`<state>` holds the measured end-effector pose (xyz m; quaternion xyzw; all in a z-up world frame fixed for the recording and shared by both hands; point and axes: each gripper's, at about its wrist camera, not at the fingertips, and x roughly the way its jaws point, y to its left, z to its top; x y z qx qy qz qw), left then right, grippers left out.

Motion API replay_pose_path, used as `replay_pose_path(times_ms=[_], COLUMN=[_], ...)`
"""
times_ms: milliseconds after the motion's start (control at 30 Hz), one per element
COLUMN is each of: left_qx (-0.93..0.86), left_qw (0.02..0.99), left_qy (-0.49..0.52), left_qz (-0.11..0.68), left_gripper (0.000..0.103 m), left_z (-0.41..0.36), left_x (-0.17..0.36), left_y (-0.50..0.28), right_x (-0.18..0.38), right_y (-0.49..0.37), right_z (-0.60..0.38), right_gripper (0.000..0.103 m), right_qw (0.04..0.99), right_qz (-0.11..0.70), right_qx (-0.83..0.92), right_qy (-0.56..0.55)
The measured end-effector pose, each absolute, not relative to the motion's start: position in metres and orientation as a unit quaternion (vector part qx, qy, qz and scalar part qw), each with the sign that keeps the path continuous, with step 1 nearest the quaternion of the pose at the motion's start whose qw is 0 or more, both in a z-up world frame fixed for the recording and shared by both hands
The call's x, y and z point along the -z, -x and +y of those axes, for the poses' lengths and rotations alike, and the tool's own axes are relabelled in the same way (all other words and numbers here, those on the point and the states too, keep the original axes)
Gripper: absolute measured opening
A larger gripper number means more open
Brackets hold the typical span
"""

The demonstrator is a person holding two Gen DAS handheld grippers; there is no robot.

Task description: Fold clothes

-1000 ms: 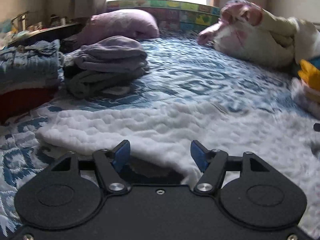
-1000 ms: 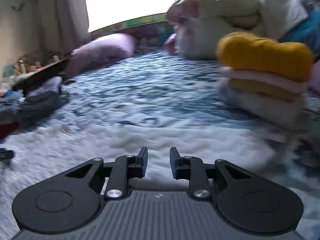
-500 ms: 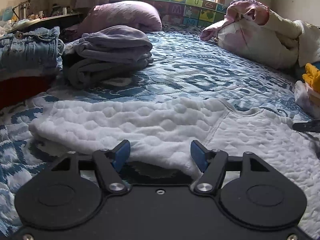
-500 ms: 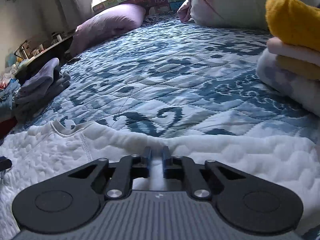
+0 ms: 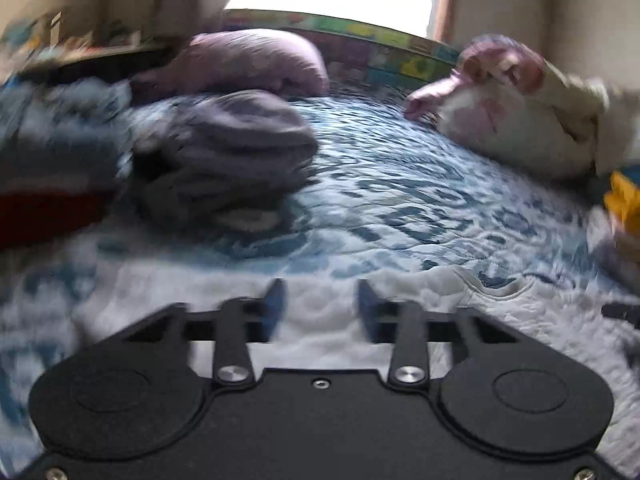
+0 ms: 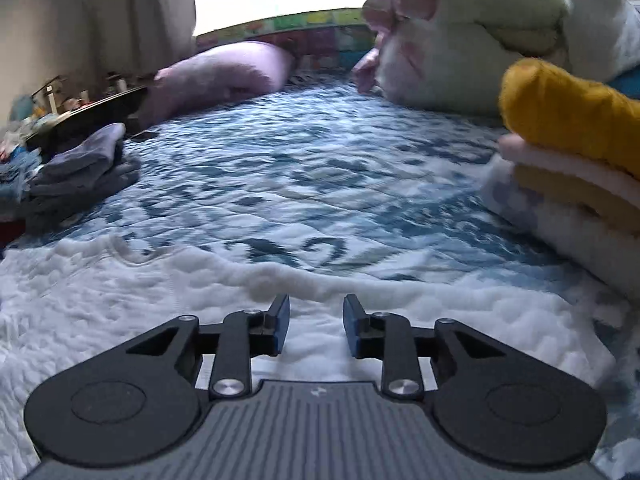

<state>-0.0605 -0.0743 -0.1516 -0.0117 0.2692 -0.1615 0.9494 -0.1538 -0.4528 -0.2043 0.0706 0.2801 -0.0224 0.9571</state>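
The white quilted garment lies flat on the bed across the bottom of both views, its long axis running side to side. In the left wrist view its curved neckline shows at lower right, and its far edge runs level just above the gripper tips; in the right wrist view the neckline sits at centre left and the far edge crosses the frame in a wavy line.

The left gripper has its jaws apart with white cloth showing in the gap; they have just been closing, and motion blur hides whether the blue pads touch the fabric. The right gripper has its jaws spread over the garment with cloth between them but not pinched; they have just been opening.

Beyond the garment's far edge the blue patterned bedspread lies bare through the middle of both views. At left stands a folded grey pile, with denim further left, cut off by the frame edge. A pink pillow lies at the far end. At right a folded stack topped in mustard yellow stands near the garment's end, partly out of frame
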Motion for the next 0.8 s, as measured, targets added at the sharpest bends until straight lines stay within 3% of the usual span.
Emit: replay_pose_path(times_ms=[67,167,233,300,367,433,700,733,767,800], left_qx=[0.188,0.228,0.214,0.177,0.171,0.146,0.008,0.020,0.030,0.035], left_qw=[0.945,0.934,0.921,0.914,0.923,0.938,0.929,0.924,0.920,0.921], left_qy=[-0.013,-0.062,-0.095,-0.087,-0.030,-0.010,0.150,0.163,0.174,0.171], left_qz=[0.269,0.269,0.310,0.354,0.344,0.313,0.339,0.346,0.351,0.349], left_gripper=[0.022,0.022,0.023,0.030,0.030,0.052,0.062,0.056,0.041,0.016], left_z=[-0.094,-0.128,-0.144,-0.137,-0.110,-0.084,0.055,0.057,0.059,0.059], left_x=[0.150,0.152,0.169,0.190,0.171,0.147,0.169,0.176,0.182,0.182], left_y=[0.052,0.043,0.029,0.011,0.015,0.024,0.044,0.044,0.043,0.046], right_x=[0.202,0.200,0.207,0.215,0.214,0.206,0.183,0.186,0.190,0.195], right_y=[0.150,0.142,0.134,0.125,0.121,0.118,0.122,0.123,0.123,0.123], right_z=[-0.444,-0.429,-0.423,-0.419,-0.419,-0.411,-0.344,-0.335,-0.327,-0.320], right_gripper=[0.030,0.030,0.029,0.029,0.029,0.029,0.029,0.029,0.029,0.029], right_qw=[0.960,0.961,0.957,0.948,0.945,0.944,0.951,0.949,0.946,0.942], right_qz=[0.274,0.273,0.290,0.317,0.325,0.331,0.292,0.293,0.298,0.305], right_qx=[0.004,-0.016,-0.018,-0.008,-0.002,0.001,-0.087,-0.101,-0.106,-0.108], right_qy=[-0.055,-0.029,-0.021,-0.016,-0.021,-0.005,0.053,0.061,0.075,0.090])
